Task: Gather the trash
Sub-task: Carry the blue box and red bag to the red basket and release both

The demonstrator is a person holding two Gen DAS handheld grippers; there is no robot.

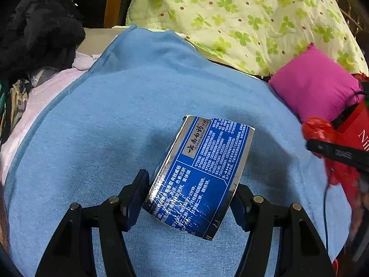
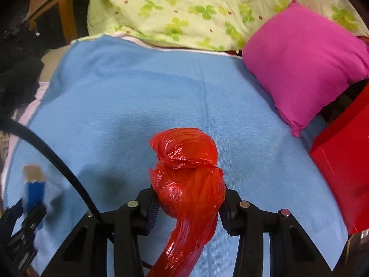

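Both fisheye views are bending straight lines and darkening into black at the corners. Light is falling from above, throwing soft shadows on the blue blanket (image 1: pixel 110 124) around the tongs. Glare is glinting off the blue box (image 1: pixel 198 173) and the red plastic bag (image 2: pixel 186 175). In the right wrist view, the lower left is smearing with motion blur.

A dark blue, silver-edged toothpaste box (image 1: pixel 200 173) with white print, a glossy red plastic bag (image 2: pixel 188 175), a light blue blanket (image 2: pixel 138 97), a magenta pillow (image 2: pixel 304 64), a pale green clover-patterned quilt (image 1: pixel 242 16) and a red box (image 2: pixel 346 168) show.
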